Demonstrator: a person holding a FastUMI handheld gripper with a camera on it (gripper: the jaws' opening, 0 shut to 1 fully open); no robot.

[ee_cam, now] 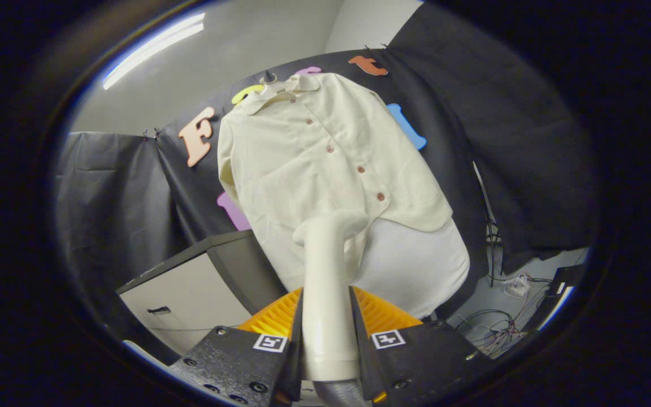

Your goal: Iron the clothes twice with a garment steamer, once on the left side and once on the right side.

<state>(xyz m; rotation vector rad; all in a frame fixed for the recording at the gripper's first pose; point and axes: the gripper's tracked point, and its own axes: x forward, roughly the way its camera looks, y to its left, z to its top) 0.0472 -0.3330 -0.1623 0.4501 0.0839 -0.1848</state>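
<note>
A cream button-up shirt (314, 164) hangs on a white upright ironing board (421, 260) beyond the fingers. My gripper (326, 316) is shut on the cream handle of the garment steamer (325, 282), both fingers pressing its sides. The steamer's head (334, 223) points at the shirt's lower hem, left of the button row, close to or touching the cloth. A grey hose leaves the handle's base between the fingers.
A grey-topped cabinet (190, 288) with a drawer handle stands to the left of the board. Cables and a power strip (515, 285) lie on the floor to the right. Black cloth walls surround the board.
</note>
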